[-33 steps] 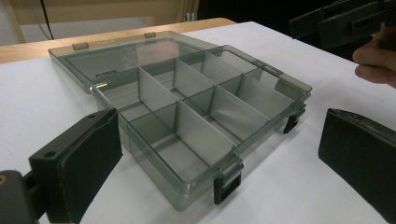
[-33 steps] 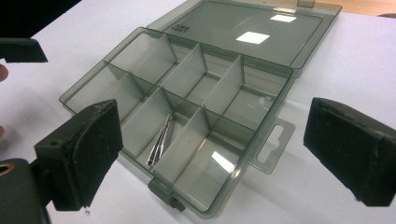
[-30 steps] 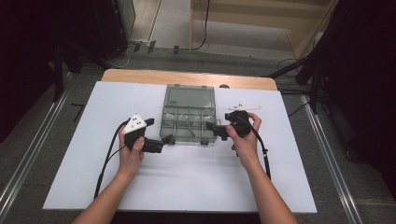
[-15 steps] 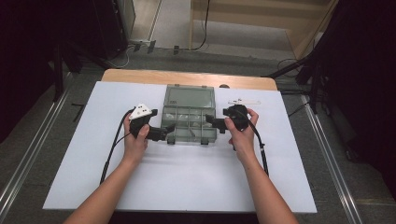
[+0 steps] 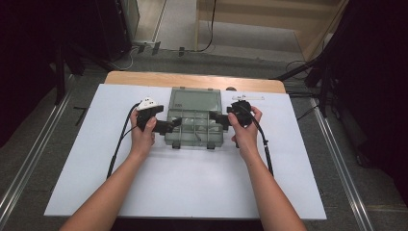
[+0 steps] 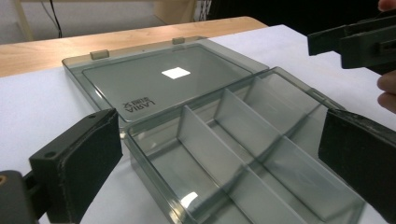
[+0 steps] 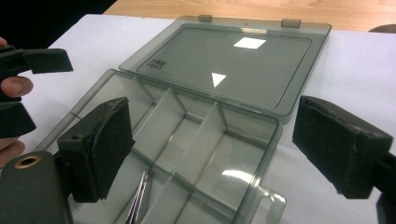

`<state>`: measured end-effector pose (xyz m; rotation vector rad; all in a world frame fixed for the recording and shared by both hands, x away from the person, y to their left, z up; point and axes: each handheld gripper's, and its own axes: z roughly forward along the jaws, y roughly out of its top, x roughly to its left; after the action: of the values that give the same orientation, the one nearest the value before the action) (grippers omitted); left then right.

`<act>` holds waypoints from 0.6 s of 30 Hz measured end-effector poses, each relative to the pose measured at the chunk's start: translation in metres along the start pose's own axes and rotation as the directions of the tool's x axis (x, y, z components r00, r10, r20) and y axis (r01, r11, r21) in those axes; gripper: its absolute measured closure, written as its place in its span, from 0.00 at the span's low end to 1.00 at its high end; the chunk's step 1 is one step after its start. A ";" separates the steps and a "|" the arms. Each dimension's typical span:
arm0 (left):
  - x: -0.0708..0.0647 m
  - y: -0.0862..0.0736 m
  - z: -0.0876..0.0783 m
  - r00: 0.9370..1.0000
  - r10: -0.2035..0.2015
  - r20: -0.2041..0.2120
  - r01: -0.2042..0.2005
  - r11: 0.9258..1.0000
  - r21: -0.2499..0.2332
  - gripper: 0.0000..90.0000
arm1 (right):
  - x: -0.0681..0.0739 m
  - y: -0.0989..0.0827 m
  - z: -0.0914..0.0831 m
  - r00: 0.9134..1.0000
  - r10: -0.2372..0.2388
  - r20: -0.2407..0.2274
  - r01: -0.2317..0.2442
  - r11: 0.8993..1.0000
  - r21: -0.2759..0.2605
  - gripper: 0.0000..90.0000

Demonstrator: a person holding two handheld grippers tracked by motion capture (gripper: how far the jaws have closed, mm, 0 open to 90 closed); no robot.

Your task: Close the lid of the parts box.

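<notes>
Here, one open box (image 5: 193,122), perhaps six compartments, two grippers.

Left claw (image 5: 174,124): black body, white three-cornered top plate, black trailing cable. Right claw (image 5: 215,118): black body, black cable, brass-coloured screw. Jaws: worn black pads. Forearms bare, unsleeved.

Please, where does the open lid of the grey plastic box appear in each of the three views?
High view: the lid lies flat at the centre, beyond the compartments.
Left gripper view: the lid is upper middle, above the dividers.
Right gripper view: the lid is at top centre.
Shared landmark: the two hinge tabs on its far edge.
</notes>
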<state>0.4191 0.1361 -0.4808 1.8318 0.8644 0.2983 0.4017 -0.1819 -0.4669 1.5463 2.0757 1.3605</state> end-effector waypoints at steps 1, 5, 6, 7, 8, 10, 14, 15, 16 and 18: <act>0.002 0.001 0.002 1.000 -0.004 0.001 0.004 1.000 0.006 0.00 | 0.000 0.001 0.001 1.000 0.006 0.000 -0.006 1.000 0.002 0.14; 0.012 0.004 0.009 0.999 -0.036 -0.002 0.036 0.999 0.015 0.00 | -0.005 0.005 0.005 0.999 0.032 -0.010 -0.032 0.999 0.002 0.14; 0.015 0.005 0.011 0.999 -0.052 0.000 0.052 0.998 0.020 0.00 | -0.006 0.006 0.006 0.999 0.040 -0.019 -0.040 0.999 0.003 0.14; 0.018 0.006 0.012 0.998 -0.068 -0.001 0.068 0.997 0.020 0.00 | -0.008 0.007 0.007 0.998 0.059 -0.029 -0.059 0.998 0.001 0.14; 0.020 0.006 0.013 0.997 -0.078 -0.002 0.078 0.997 0.018 0.00 | -0.010 0.007 0.008 0.997 0.067 -0.030 -0.067 0.998 0.000 0.14; 0.025 0.008 0.016 0.995 -0.101 0.001 0.101 0.995 0.021 0.00 | -0.013 0.008 0.012 0.996 0.083 -0.031 -0.083 0.997 0.004 0.14; 0.033 0.014 0.022 0.992 -0.124 0.012 0.124 0.991 0.042 0.00 | -0.019 0.010 0.018 0.993 0.118 -0.027 -0.118 0.993 0.012 0.15; 0.035 0.015 0.024 0.991 -0.135 0.010 0.134 0.990 0.047 0.00 | -0.020 0.010 0.019 0.993 0.120 -0.016 -0.120 0.993 0.009 0.15; 0.036 0.016 0.025 0.990 -0.138 0.006 0.137 0.989 0.047 0.00 | -0.021 0.011 0.021 0.993 0.116 -0.020 -0.116 0.993 0.011 0.15; 0.040 0.018 0.027 0.990 -0.142 0.015 0.141 0.989 0.040 0.00 | -0.023 0.011 0.024 0.994 0.112 -0.013 -0.112 0.994 0.010 0.15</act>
<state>0.4700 0.1407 -0.4840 1.7960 0.9890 0.1763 0.4335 -0.1882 -0.4792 1.6860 2.0334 1.4037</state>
